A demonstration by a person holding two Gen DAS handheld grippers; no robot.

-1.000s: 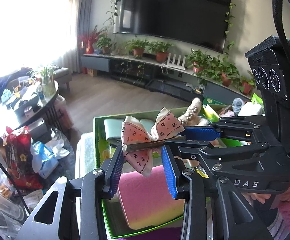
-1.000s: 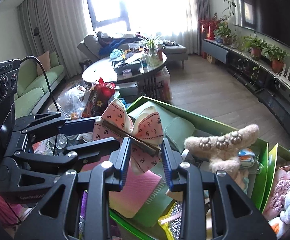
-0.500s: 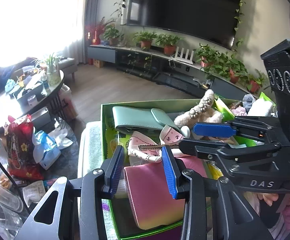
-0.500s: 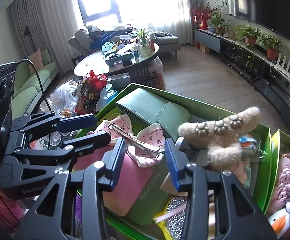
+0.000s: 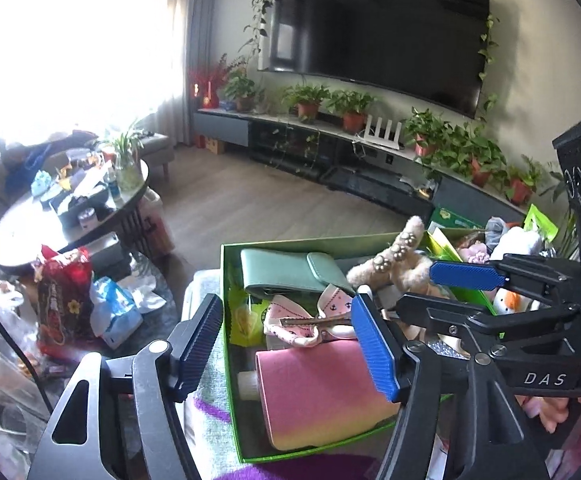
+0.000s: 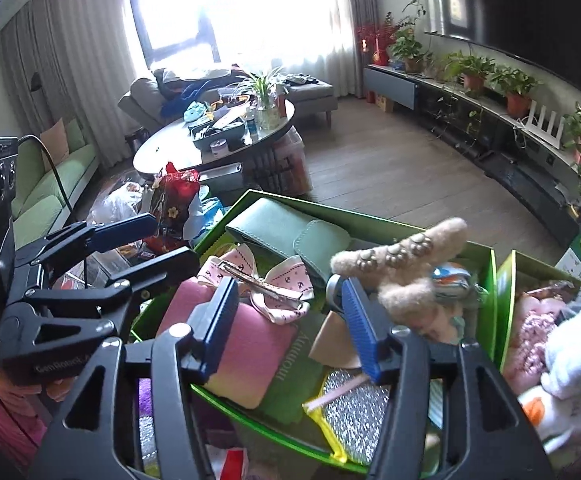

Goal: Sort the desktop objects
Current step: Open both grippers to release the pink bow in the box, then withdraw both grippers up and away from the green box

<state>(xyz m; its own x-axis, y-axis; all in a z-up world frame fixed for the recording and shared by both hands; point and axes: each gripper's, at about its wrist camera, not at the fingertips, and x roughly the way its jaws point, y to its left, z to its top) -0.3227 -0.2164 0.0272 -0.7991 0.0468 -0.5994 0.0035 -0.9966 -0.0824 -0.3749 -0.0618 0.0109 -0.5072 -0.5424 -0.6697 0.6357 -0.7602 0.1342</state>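
Two grippers, both jaws spread wide, nothing held. Left gripper point(image 5: 290, 344) and right gripper point(image 6: 290, 328) hover above green box point(image 5: 226, 280), fingers crossing near each other. Pink bow hair clip point(image 5: 310, 322) point(image 6: 262, 284) lies inside box, metal clasp up, resting on pink pouch point(image 5: 322, 392) and just in front of mint-green wallet point(image 5: 290, 272). Beige plush claw clip point(image 6: 402, 264) sits right of bow. Silver glitter pouch point(image 6: 354, 412) near box front edge.
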